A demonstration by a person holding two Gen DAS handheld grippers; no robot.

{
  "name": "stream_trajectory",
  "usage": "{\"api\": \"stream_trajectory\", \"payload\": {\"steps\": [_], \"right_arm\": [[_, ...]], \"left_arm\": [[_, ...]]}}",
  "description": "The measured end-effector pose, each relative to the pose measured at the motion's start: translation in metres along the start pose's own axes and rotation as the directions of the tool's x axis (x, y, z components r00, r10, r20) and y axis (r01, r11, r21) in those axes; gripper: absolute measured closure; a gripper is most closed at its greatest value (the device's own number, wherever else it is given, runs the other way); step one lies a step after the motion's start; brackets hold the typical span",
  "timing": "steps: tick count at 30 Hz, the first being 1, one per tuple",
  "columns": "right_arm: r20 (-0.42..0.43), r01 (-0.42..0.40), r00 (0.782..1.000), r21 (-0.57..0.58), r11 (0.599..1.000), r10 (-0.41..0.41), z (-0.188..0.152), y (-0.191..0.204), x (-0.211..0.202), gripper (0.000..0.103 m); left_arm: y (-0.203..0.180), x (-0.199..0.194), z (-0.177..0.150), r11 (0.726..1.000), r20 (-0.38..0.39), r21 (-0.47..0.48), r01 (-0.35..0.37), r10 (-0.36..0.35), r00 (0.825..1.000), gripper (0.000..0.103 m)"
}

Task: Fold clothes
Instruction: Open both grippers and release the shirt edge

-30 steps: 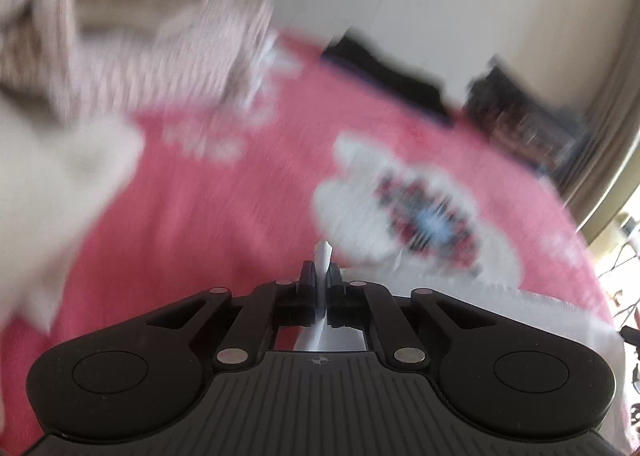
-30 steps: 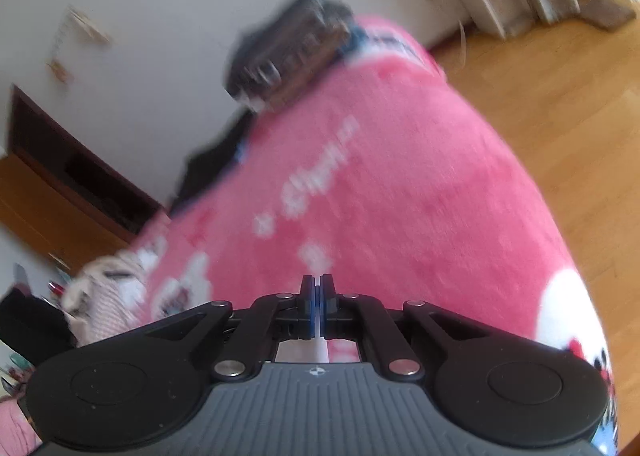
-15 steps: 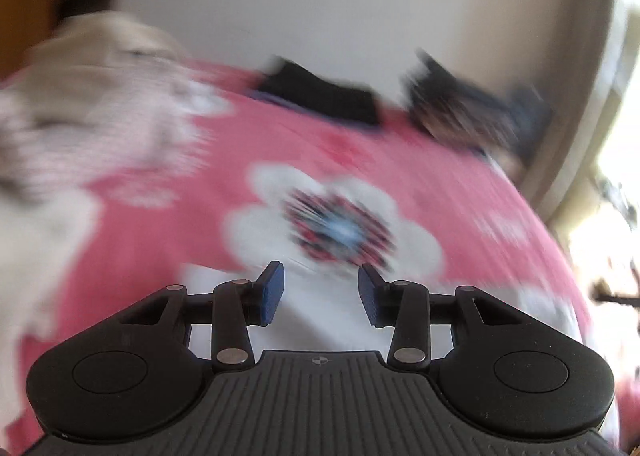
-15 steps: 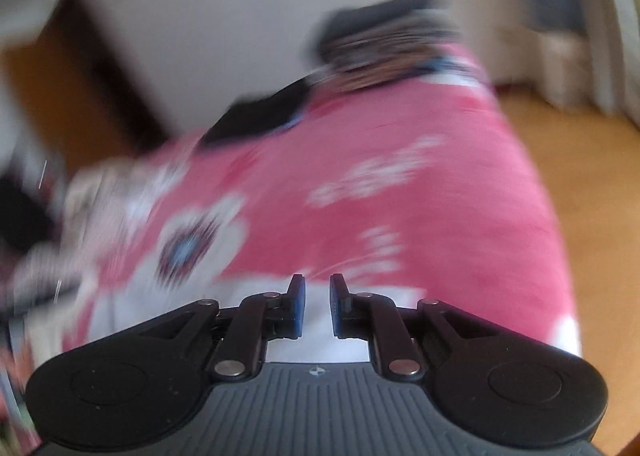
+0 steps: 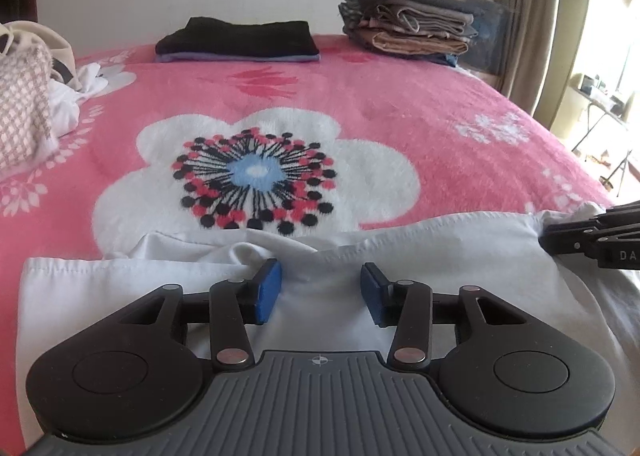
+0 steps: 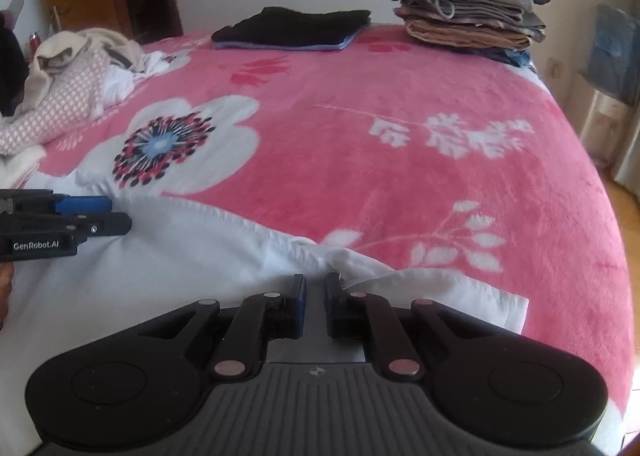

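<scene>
Tools (image 5: 320, 292) apart — white garment (image 5: 120, 276) beneath.

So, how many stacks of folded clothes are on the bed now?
2, both at the far edge by the wall: a low black stack to the left, and a taller brown and grey stack to the right. The loose heap is not folded.

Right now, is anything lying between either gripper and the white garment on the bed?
Nothing visible. The left gripper and right gripper both sit open directly over the white garment; the folded stacks and the unfolded pile lie far back on the pink blanket.
</scene>
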State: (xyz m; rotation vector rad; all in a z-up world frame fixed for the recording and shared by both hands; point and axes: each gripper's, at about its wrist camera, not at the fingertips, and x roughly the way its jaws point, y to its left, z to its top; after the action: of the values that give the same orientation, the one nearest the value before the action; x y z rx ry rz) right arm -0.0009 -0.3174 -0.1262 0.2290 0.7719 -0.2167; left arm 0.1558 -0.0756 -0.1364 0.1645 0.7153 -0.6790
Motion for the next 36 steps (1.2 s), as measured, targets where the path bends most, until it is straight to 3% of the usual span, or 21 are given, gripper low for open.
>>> {"api": "stream_trajectory", "payload": {"steps": [4,8,12,15,19,23,26,28,31,33,36], "right_arm": [[-0.016,0.04,0.999,0.002,0.999,-0.04,-0.003,0.001,0.019,0.094],[-0.022,0.015,1.0,0.048,0.999,-0.014,0.004,-0.004,0.011,0.092],[0.029,0.001,1.0,0.058,0.998,-0.003,0.012,-0.011,-0.038,0.091],[0.057,-0.01,0.998,0.014,1.0,0.009,0.012,-0.011,-0.09,0.091],[0.023,-0.085,0.996,-0.056,0.995,0.087,-0.01,0.006,-0.136,0.091],[-0.066,-0.192,0.981,-0.125,0.973,0.185,-0.045,0.047,-0.145,0.091],[-0.082,-0.229,0.973,-0.178,0.957,0.217,-0.059,0.081,-0.129,0.092],[-0.085,-0.243,0.969,-0.215,0.946,0.23,-0.065,0.102,-0.117,0.092],[-0.106,-0.208,0.977,-0.252,0.945,0.187,-0.074,0.117,-0.087,0.093],[-0.142,-0.167,0.981,-0.242,0.956,0.135,-0.085,0.115,-0.063,0.094],[-0.112,-0.16,0.985,-0.265,0.951,0.134,-0.092,0.111,-0.058,0.096]], "left_arm": [[-0.005,0.006,0.003,1.0,0.005,0.012,-0.007,0.007,1.0,0.051],[-0.004,0.002,0.01,1.0,0.005,-0.007,-0.028,0.028,1.0,0.051],[-0.001,-0.044,0.021,0.996,0.105,-0.048,-0.076,0.08,0.991,0.051],[-0.007,-0.097,0.021,0.997,0.148,-0.028,-0.075,0.079,0.986,0.05],[-0.036,-0.155,-0.012,0.998,0.134,0.06,-0.011,0.003,0.991,0.05],[-0.076,-0.168,-0.065,0.982,0.055,0.179,0.057,-0.068,0.996,0.053],[-0.093,-0.152,-0.089,0.977,0.01,0.209,0.048,-0.051,0.999,0.063],[-0.093,-0.139,-0.098,0.977,-0.004,0.211,0.04,-0.04,0.999,0.064],[-0.085,-0.123,-0.108,0.981,-0.021,0.194,0.011,-0.007,1.0,0.063],[-0.082,-0.118,-0.113,0.983,-0.015,0.182,0.016,-0.013,1.0,0.062],[-0.08,-0.121,-0.116,0.98,0.0,0.199,0.014,-0.014,1.0,0.059]]}}
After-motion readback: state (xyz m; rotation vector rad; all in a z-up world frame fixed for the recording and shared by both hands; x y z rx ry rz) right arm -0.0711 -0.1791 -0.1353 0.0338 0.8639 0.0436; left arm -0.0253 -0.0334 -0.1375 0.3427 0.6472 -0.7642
